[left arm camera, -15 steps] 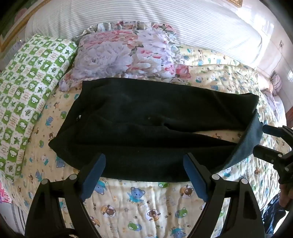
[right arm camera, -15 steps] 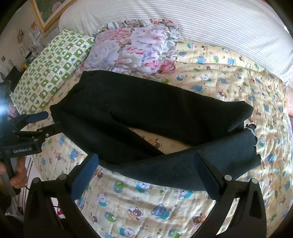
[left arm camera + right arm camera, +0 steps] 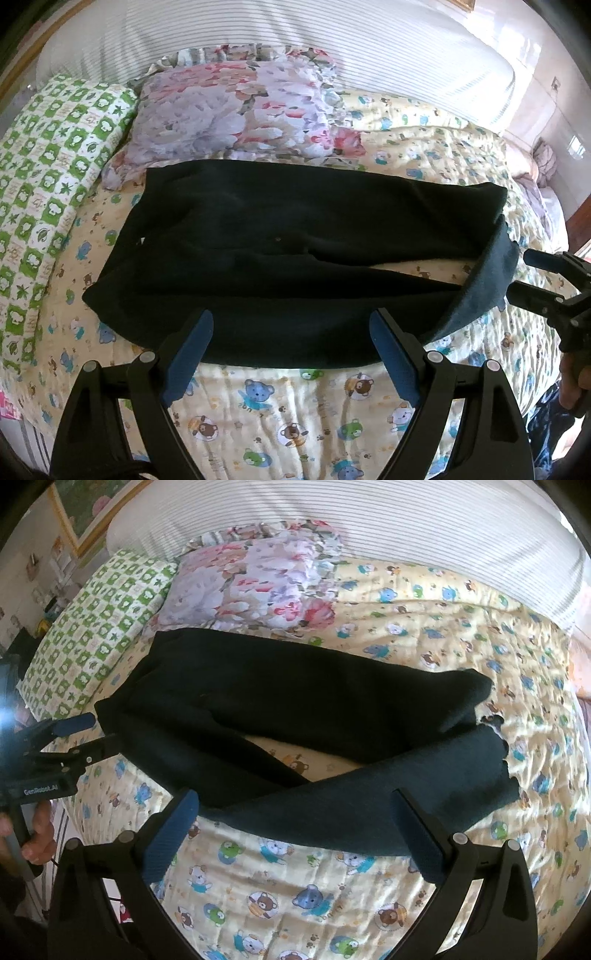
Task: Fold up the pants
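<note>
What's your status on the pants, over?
Left hand-held gripper open, right hand-held gripper open. Dark fabric pants flat on bear-print quilt, legs apart. Nothing obstructing.

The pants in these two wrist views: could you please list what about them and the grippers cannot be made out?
- Pants: waistband details are too dark to tell in both views.
- Quilt under the pants: hidden by the fabric.
- Left gripper, open: its body is cut off by the left view's bottom edge.
- Right gripper, open: its handle is likewise cut off in the right view.
</note>
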Demonstrator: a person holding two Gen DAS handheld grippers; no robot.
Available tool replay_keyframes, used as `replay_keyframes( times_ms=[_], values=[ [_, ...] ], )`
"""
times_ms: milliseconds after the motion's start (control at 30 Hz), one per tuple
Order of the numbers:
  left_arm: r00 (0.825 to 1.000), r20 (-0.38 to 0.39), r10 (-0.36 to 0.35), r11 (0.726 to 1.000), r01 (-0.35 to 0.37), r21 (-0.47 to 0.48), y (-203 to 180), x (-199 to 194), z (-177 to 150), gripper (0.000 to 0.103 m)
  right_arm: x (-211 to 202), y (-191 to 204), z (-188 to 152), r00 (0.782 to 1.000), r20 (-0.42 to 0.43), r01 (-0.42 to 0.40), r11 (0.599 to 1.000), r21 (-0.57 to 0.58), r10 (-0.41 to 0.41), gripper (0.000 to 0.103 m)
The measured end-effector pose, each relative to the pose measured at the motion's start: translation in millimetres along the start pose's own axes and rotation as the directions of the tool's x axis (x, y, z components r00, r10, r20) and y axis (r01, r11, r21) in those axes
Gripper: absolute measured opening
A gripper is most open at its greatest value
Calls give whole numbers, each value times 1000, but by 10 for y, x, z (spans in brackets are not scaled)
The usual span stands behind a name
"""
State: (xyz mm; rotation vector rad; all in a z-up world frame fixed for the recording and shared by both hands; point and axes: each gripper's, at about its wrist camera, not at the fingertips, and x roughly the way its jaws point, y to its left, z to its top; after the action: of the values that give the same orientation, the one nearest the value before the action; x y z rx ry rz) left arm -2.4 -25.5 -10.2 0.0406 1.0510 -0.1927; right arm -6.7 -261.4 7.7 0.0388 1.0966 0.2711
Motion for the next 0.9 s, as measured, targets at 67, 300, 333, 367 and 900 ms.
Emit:
replay_keyframes(
  times_ms=[67, 300, 333, 367, 900],
  values=[
    [1000, -3, -15, 1000, 15, 7, -38, 11, -2, 87, 2, -14, -21, 1000, 4, 2, 1000, 8, -2, 103],
    [996, -15, -85, 994, 86, 66, -294, 56, -4, 87, -65, -230, -60, 995, 98, 4, 999, 50, -9, 103],
    [995, -18, -97, 992, 98, 76, -345, 65, -2, 87, -78, -253, -70, 995, 101, 15, 998, 57, -20, 103],
    [993, -22, -112, 990, 114, 88, -401, 76, 3, 87, -92, -312, -68, 994, 103, 20, 998, 68, -27, 103],
    [962, -155, -224, 915, 263, 306, -1330, 606, 119, 87, -192, -1724, 134, 979, 32, 176, 914, 364, -201, 100]
  ],
)
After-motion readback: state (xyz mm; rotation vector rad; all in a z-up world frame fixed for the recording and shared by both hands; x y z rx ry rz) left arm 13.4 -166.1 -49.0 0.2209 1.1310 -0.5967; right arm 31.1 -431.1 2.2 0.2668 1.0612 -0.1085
